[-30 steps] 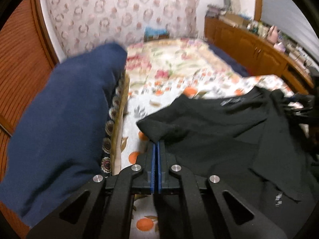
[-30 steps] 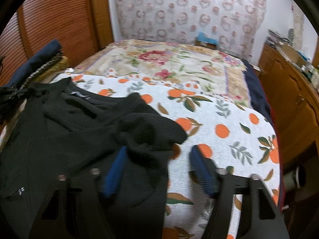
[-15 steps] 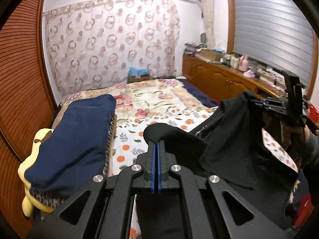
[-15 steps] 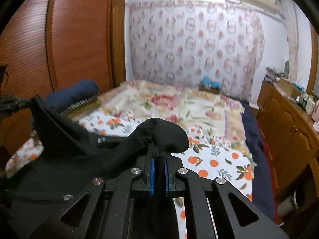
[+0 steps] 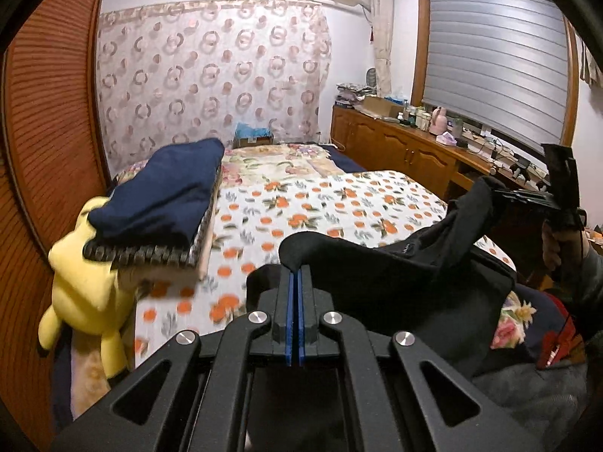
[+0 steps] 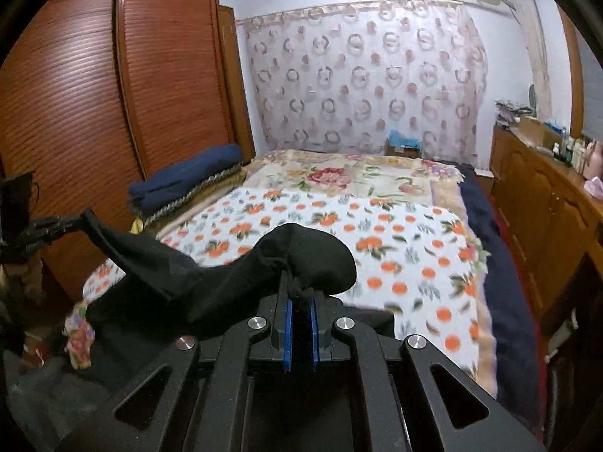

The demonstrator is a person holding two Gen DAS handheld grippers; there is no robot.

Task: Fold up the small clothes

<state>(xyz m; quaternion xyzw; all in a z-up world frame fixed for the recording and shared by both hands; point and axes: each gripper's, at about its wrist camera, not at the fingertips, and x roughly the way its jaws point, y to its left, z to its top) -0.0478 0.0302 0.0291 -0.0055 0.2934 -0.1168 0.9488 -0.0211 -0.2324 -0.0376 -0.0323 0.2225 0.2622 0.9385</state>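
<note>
- Bed point(image 5: 339, 203), widest thing in sight, spread with an orange-print blanket point(image 6: 414, 256); flat and mostly bare in the middle, so likely meant as the laying-out surface for the fold.
- Wardrobe point(image 6: 94, 113) of slatted wood, standing along the left side of the bed; no part in the job at hand.
- Black garment point(image 5: 395, 275), the thing to be folded, raised clear of the blanket and hanging between the two grippers; held at two separate points, probably so that the cloth drapes open and can be set down flat rather than in a heap. Which part of the garment each grip has taken cannot be told.
- Stack of folded navy cloth point(image 5: 169, 196) on patterned bedding at the left edge of the bed, well apart from the garment; kept aside, which leaves the middle free.
- Yellow plush toy point(image 5: 83, 282) beneath that stack, hanging over the bed's edge.
- Left gripper point(image 5: 293, 286): jaws pressed together, pinching a rounded bunch of the black cloth just above the pads.
- Right gripper point(image 6: 299, 301): jaws nearly together, clamped on a thicker wad of the same cloth, which bulges over the tips; seen from the left wrist as a dark frame point(image 5: 557, 196) gripping the far end.
- Hand point(image 5: 561, 241) at the right gripper's handle, partly hidden by a sleeve.
</note>
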